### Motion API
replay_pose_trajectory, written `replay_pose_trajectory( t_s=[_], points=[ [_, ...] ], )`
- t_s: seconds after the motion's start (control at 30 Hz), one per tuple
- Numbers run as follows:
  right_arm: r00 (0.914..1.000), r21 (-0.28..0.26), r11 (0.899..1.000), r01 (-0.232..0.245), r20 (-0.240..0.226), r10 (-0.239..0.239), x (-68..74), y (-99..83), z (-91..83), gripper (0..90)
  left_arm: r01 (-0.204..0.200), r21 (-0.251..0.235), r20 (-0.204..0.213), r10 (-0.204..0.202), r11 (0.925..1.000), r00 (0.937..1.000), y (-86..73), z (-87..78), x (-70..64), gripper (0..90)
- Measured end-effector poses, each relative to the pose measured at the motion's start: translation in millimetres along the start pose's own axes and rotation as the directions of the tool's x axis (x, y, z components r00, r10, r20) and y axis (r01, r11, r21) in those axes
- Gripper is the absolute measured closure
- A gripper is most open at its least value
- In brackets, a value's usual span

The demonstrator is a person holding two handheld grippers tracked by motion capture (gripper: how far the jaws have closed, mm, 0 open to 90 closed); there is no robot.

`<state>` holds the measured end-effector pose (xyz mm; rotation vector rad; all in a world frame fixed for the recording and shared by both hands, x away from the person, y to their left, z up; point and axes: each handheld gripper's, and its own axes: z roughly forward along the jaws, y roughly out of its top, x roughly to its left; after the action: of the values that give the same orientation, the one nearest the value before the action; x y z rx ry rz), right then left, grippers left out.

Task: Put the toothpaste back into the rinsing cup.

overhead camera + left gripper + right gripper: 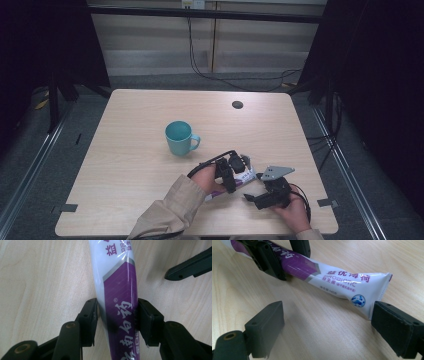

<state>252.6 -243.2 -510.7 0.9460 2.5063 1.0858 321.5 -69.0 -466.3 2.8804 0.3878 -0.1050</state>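
Note:
A white and purple toothpaste tube (119, 292) lies on the wooden table (140, 165) near its front edge. My left gripper (117, 315) is shut on the tube's purple middle, one black pad on each side. The same tube (332, 277) runs across the right gripper view, its flat crimped end pointing right. My right gripper (327, 325) stands open just in front of that end, apart from it. In the high view the left gripper (231, 172) is over the tube (245, 177) and the right gripper (260, 197) sits to its right.
A teal mug (179, 137) stands upright in the middle of the table, handle to the right. A small dark round hole (237, 104) is near the far edge. Cables lie on the floor beyond the table.

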Motion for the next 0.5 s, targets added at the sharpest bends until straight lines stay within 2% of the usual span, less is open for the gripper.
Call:
replay_pose_trajectory(
  t_s=[0.3,0.5],
  points=[
    [1.0000,0.001,1.000,-0.001,-0.001,0.001,0.1,0.1,-0.1,10.2,0.008,0.012,0.000,-0.008,0.9999,1.0000,3.7,1.0,0.6,54.9],
    [1.0000,0.001,1.000,-0.001,-0.001,0.001,0.1,0.1,-0.1,10.2,0.018,0.026,-0.025,-0.017,0.9995,0.9995,5.3,0.0,-1.0,60.5]
  ],
)
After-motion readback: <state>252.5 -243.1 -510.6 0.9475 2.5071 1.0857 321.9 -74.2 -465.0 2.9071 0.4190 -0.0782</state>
